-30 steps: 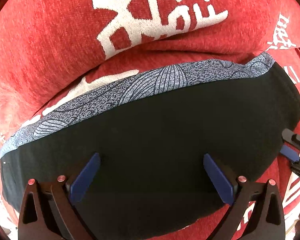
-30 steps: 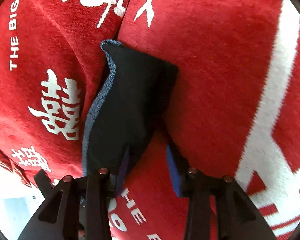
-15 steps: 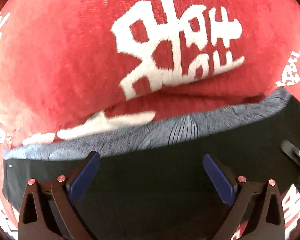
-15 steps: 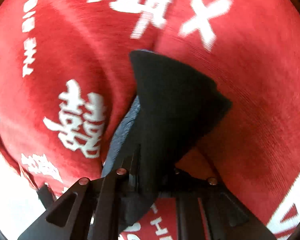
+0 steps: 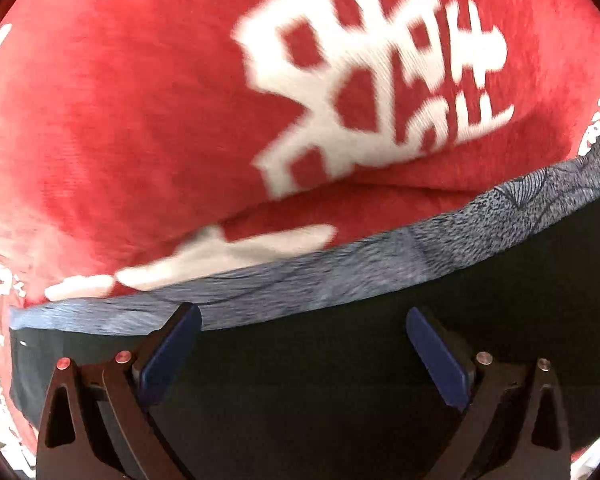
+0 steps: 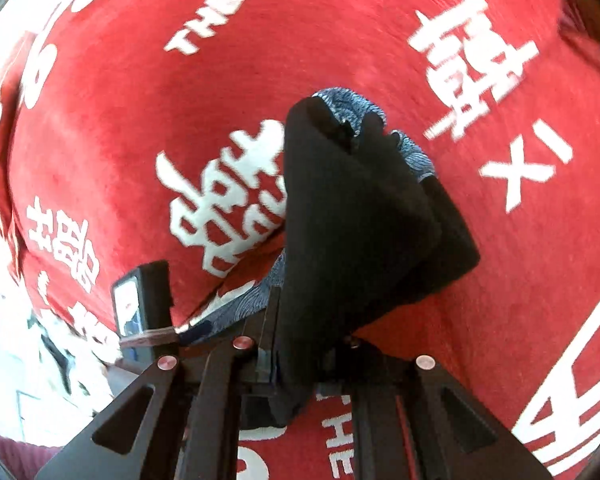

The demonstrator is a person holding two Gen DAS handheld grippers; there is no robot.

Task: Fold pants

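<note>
The pants (image 5: 340, 368) are black with a blue-grey patterned band (image 5: 340, 280) along their far edge. They lie on a red blanket (image 5: 140, 120). My left gripper (image 5: 300, 356) is open, its blue pads (image 5: 168, 356) spread over the black cloth near the band. My right gripper (image 6: 300, 364) is shut on one end of the pants (image 6: 352, 232) and holds it lifted off the blanket, the cloth bunched and folded, with the patterned band (image 6: 356, 108) showing at its top. The right pads are hidden by the cloth.
The red blanket (image 6: 380, 40) with white characters and letters covers the whole surface. The left gripper's body (image 6: 140, 300) shows at the lower left of the right wrist view. A bright white area (image 6: 32, 380) lies beyond the blanket's left edge.
My right gripper closed on the end of the pants and lifted it off the blanket. My left gripper stayed open and moved toward the patterned band.
</note>
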